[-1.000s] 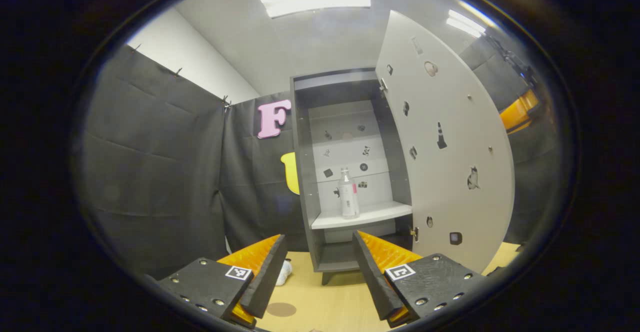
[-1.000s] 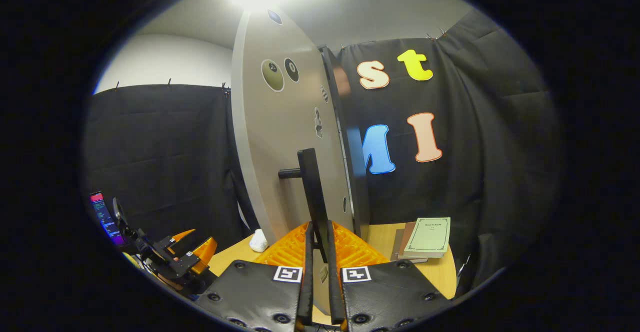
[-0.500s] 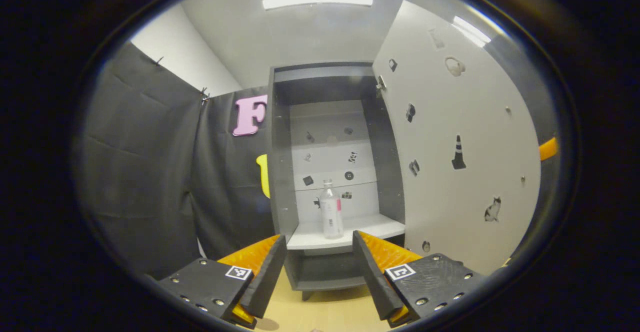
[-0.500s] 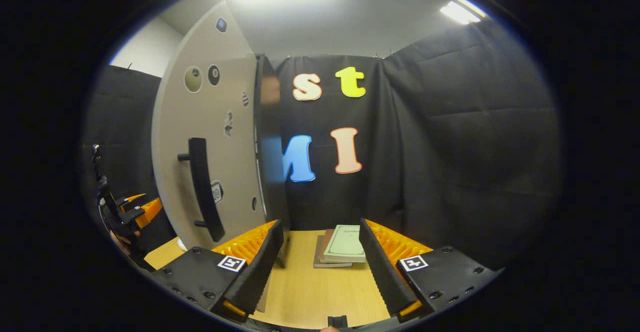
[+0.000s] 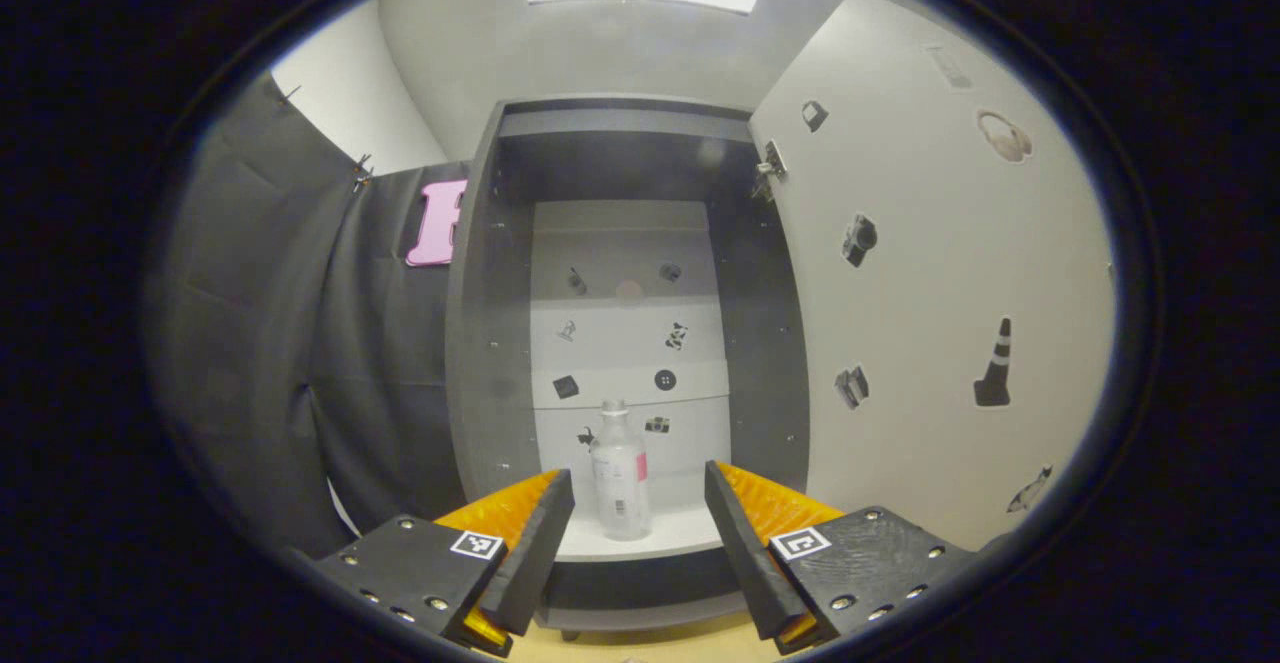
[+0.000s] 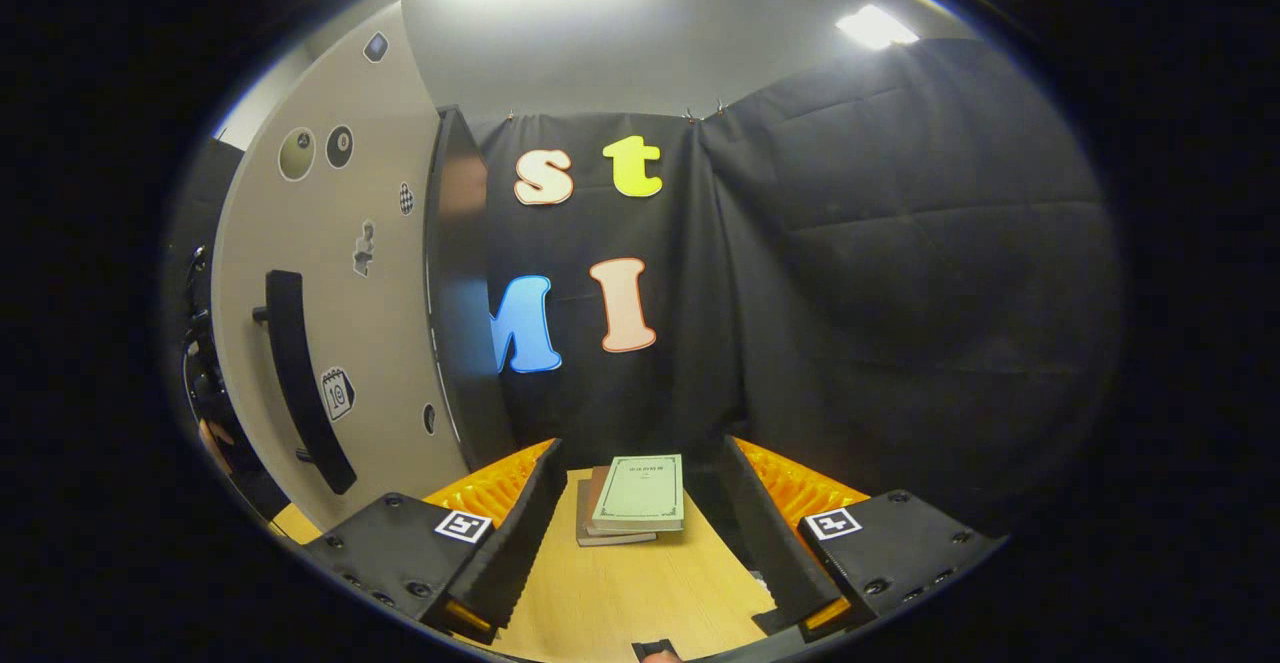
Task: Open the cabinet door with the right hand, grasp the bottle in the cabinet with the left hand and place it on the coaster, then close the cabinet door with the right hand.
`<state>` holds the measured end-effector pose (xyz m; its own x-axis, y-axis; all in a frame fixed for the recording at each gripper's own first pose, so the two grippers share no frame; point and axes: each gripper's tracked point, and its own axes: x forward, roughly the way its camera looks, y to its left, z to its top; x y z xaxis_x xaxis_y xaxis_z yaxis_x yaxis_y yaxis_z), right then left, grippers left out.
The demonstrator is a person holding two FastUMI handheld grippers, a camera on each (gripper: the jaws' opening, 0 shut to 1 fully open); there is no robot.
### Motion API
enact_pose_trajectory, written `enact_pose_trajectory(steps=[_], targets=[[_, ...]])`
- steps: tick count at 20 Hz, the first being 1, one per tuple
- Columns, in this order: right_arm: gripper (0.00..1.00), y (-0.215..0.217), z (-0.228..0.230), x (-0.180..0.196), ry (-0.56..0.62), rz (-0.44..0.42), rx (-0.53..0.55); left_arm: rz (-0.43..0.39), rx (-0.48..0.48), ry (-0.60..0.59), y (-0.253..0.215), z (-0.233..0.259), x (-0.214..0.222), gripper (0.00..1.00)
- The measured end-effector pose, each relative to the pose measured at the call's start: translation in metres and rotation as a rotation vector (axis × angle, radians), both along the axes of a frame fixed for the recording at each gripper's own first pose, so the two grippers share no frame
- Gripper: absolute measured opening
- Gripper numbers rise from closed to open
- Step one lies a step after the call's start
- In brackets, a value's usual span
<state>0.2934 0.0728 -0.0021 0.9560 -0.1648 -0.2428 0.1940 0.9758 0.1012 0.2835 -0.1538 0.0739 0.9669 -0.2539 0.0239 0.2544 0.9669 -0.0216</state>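
Observation:
The grey cabinet stands with its door swung wide to the right. A clear bottle with a white cap and pink-edged label stands upright on the white shelf inside. My left gripper is open in front of the shelf, the bottle framed between its fingers but still farther back. In the right gripper view the door's outer face with its black handle is at the left. My right gripper is open, off the handle, over the wooden table.
A stack of books lies on the table ahead of the right gripper, near the black cloth wall. The cabinet's dark side panel stands beside the door. A lower cabinet compartment sits under the shelf.
My left gripper moved closer to the open cabinet, so the bottle now sits between its fingers. My right gripper let go of the door handle, opened, and swung right toward the books.

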Motion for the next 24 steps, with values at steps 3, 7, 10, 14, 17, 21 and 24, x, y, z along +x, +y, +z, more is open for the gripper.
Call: enact_pose_trajectory(steps=[3, 7, 10, 14, 17, 21, 24], targets=[[0.98, -0.001, -0.003, 0.007, 0.007, -0.029, -0.005, -0.024, -0.022, 0.032, -0.009, -0.018, 0.036, 0.8], [0.98, -0.006, -0.008, 0.012, 0.027, -0.082, -0.03, -0.028, -0.045, 0.088, -0.011, -0.048, 0.08, 0.8], [0.98, -0.009, -0.014, 0.015, 0.043, -0.122, -0.03, -0.025, -0.036, 0.123, -0.012, -0.07, 0.109, 0.81], [0.98, -0.005, -0.018, 0.021, 0.054, -0.15, -0.024, -0.03, -0.022, 0.152, -0.012, -0.091, 0.138, 0.82], [0.98, 0.0, -0.021, 0.026, 0.063, -0.158, -0.038, -0.031, -0.014, 0.165, -0.013, -0.102, 0.154, 0.81], [0.98, 0.006, -0.025, 0.03, 0.075, -0.158, -0.04, -0.051, 0.009, 0.186, -0.021, -0.113, 0.17, 0.81], [0.98, 0.009, -0.027, 0.032, 0.08, -0.157, -0.039, -0.059, 0.025, 0.193, -0.026, -0.119, 0.175, 0.8]])
